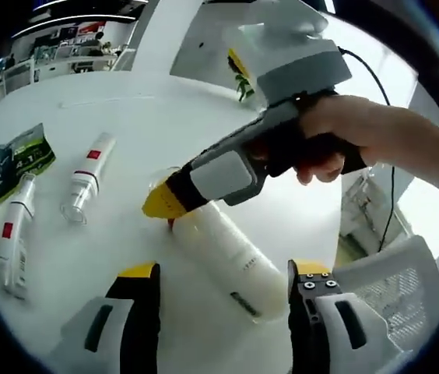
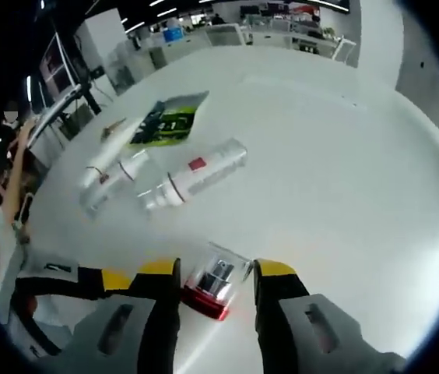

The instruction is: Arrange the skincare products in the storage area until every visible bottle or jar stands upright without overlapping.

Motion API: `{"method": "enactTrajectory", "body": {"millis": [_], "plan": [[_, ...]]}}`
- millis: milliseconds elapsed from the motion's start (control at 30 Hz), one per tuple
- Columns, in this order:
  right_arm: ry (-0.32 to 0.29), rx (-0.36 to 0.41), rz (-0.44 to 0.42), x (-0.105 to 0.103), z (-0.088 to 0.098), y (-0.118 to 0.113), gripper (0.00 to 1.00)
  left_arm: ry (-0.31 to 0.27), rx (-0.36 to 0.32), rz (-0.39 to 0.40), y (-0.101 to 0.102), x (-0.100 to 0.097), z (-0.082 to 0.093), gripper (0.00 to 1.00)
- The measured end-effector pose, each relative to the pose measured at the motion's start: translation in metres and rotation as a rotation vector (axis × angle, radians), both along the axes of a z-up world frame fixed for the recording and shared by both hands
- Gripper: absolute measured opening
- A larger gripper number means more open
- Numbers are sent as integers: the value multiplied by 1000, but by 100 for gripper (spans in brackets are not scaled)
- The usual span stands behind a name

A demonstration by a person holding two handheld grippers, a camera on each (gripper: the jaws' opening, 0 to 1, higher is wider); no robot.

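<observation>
Left gripper view: nothing stands upright yet, so the task looks barely begun. A large white bottle lies on the counter; the right gripper is at its cap end. Beyond the bottle lie three slim tubes, the nearest, and one green packet. The left gripper has its jaws wide, empty.

Right gripper view: the jaws flank the bottle's clear, red-banded cap; whether they grip it I cannot tell.

Bottle between tubes and chair
</observation>
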State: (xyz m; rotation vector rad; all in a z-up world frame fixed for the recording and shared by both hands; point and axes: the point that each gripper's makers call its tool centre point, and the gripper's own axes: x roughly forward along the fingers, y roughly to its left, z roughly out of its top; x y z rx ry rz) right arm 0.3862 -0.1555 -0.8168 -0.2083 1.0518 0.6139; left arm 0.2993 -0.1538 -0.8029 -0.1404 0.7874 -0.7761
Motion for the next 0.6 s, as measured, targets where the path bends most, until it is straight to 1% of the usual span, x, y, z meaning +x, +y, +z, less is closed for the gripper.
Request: {"method": "enactTrajectory", "body": {"millis": [67,100,133,167,267,367,400,433,467,533,600], "plan": [[28,-38,11,-2,0,-1,36,-9,14,11,3,1,-1,57],[43,-75,23,0,0,-2,36,-13,19,19,5,2,-2,55],[45,-101,42,0,0,-1,36,0,6,36,3,3,-3,55],[51,-126,58,-2,2,-2,36,-4,7,34,3,4,-3,54],[77,-215,81,-3,1,-1,35,-27,16,14,0,5,-4,56],[144,-280,84,-9,0,-3,35,-37,20,13,-3,4,-4,57],[155,-290,94,-10,0,-1,34,-38,18,18,-2,5,-5,57],[182,-301,94,-12,0,1,34,-38,17,22,-2,6,-5,57],[196,-302,92,-13,0,2,33,-37,12,35,-2,7,-5,56],[218,-308,99,-16,-1,7,32,-36,5,38,-3,7,-5,55],[220,-351,117,-15,-2,7,32,-42,7,39,-5,7,-4,55]]}}
